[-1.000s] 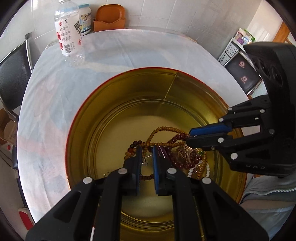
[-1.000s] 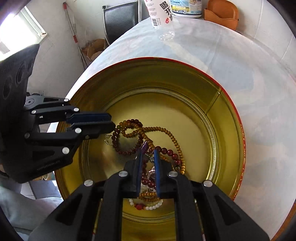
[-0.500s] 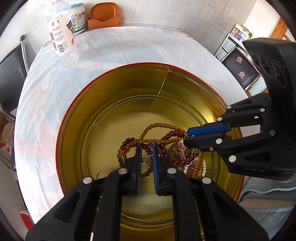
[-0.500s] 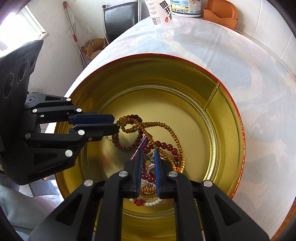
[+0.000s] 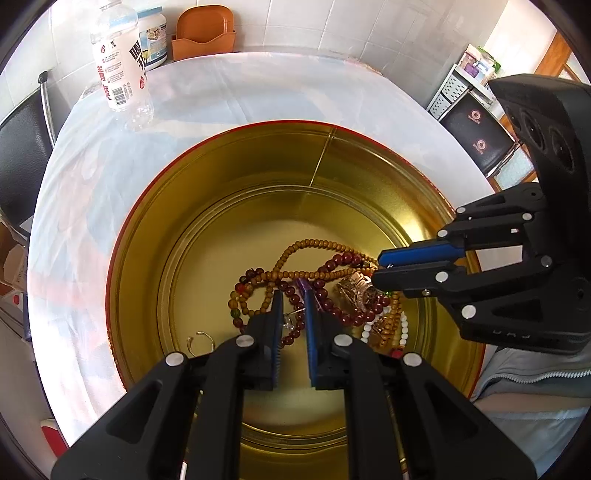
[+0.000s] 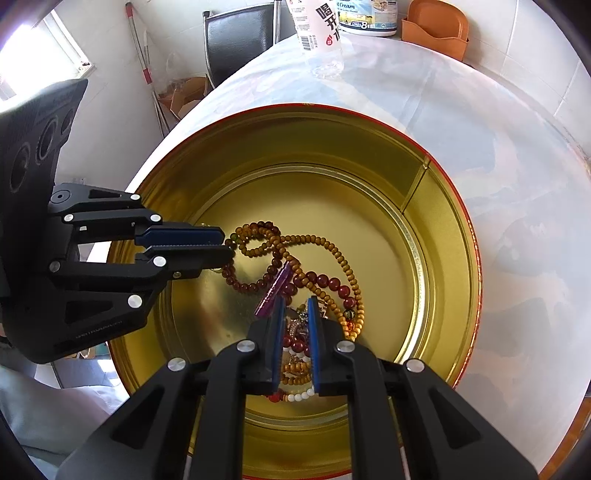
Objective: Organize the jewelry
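Note:
A round gold tin (image 5: 258, 129) (image 6: 295, 107) with a red rim holds a tangled pile: a tan wooden bead string (image 5: 317, 243) (image 6: 332, 251), dark red beads (image 5: 343, 258) (image 6: 325, 280), a gold sparkly watch (image 5: 358, 288), a purple piece (image 6: 275, 288) and a white bead bracelet (image 5: 404, 325). A silver ring (image 5: 201, 341) lies apart at the left. My left gripper (image 5: 293, 293) (image 6: 226, 245) hangs shut over the pile's left side. A small silver bit shows in its gap; I cannot tell whether it is pinched. My right gripper (image 6: 295, 300) (image 5: 378, 266) is shut above the watch.
The tin stands on a round table with a white cloth (image 5: 258, 85). At the far edge are a plastic bottle (image 5: 120, 59), a white tub (image 5: 155, 37) and an orange holder (image 5: 203, 33). A black chair (image 5: 18, 158) is behind; a grey sleeve (image 5: 535, 373) is at the right.
The left wrist view has drifted slightly, so the tin sits a little higher in it. Both grippers stay shut over the pile and the jewelry lies as before.

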The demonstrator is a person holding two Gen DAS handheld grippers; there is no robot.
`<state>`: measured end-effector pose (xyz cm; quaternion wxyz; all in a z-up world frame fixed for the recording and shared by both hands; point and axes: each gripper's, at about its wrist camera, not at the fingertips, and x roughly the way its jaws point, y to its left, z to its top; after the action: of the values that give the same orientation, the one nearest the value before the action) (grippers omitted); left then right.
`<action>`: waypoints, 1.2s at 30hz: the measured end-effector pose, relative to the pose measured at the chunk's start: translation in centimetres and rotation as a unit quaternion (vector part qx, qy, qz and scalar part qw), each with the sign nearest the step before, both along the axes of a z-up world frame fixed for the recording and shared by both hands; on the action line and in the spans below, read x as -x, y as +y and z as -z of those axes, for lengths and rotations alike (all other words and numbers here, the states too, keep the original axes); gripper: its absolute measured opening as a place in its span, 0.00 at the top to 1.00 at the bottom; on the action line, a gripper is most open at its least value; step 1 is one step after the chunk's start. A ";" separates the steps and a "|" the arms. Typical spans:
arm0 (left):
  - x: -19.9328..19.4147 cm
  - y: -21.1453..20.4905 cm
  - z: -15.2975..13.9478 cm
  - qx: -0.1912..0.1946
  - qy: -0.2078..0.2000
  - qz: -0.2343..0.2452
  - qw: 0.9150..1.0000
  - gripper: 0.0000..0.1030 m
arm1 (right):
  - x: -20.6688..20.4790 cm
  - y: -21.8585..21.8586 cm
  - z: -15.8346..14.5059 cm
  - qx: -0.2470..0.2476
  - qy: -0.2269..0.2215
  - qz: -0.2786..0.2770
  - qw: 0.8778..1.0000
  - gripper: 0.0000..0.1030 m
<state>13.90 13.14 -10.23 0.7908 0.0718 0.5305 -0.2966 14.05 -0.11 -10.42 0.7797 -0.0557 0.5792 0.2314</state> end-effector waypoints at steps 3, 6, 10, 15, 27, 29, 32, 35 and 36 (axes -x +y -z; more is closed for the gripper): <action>0.1 -0.1 0.1 0.000 0.000 0.002 1.000 0.89 | 0.2 0.0 -0.1 0.001 -0.001 0.001 1.000 0.87; 0.3 -0.2 0.1 0.002 -0.001 0.003 1.000 0.89 | 0.3 0.0 0.0 0.002 -0.002 0.001 1.000 0.87; 0.3 -0.2 0.2 0.002 -0.002 0.004 1.000 0.89 | 0.3 0.0 -0.1 0.003 -0.003 0.001 1.000 0.87; 0.3 -0.2 0.0 -0.010 -0.013 -0.003 1.000 0.87 | 0.6 0.1 -0.3 0.004 -0.010 0.002 1.000 0.87; 0.4 0.2 -1.1 -0.019 -0.040 -0.015 0.999 0.56 | 1.5 0.5 -1.2 0.004 -0.040 -0.007 0.999 0.34; 0.6 0.3 -1.1 -0.018 -0.041 -0.012 0.999 0.56 | 1.5 0.5 -1.3 0.003 -0.041 -0.006 0.999 0.33; 0.6 0.4 -1.1 -0.018 -0.041 -0.011 0.999 0.56 | 1.6 0.5 -1.4 0.003 -0.043 -0.006 0.999 0.33; 0.5 0.6 -1.1 -0.018 -0.041 -0.013 0.999 0.56 | 1.6 0.6 -1.4 0.002 -0.043 -0.006 0.999 0.33; 0.6 0.6 -1.1 -0.018 -0.041 -0.014 0.999 0.56 | 1.6 0.6 -1.4 0.003 -0.043 -0.007 0.999 0.33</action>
<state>13.31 13.71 -9.10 0.8148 0.0909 0.5035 -0.2728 12.45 0.50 -9.02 0.8023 -0.0716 0.5452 0.2323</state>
